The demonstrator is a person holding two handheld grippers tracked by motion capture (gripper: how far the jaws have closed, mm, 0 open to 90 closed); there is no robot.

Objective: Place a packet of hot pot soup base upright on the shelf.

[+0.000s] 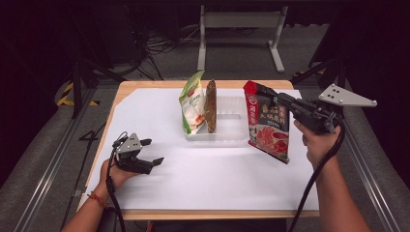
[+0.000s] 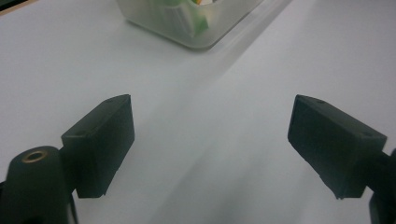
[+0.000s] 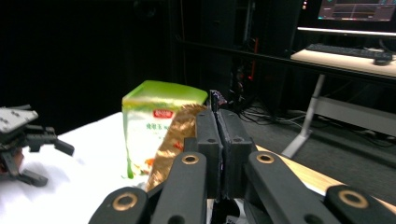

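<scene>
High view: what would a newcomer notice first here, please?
First, the red pouch hanging in the air, pinched at its top by the right gripper at the right of the table. Next, the green bag and brown packet standing in the clear tray at mid-table. The left gripper waits open at the left.

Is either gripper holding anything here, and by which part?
The right gripper is shut on the red packet, pinching its top edge so it hangs above the table. The left gripper is open and holds nothing.
</scene>
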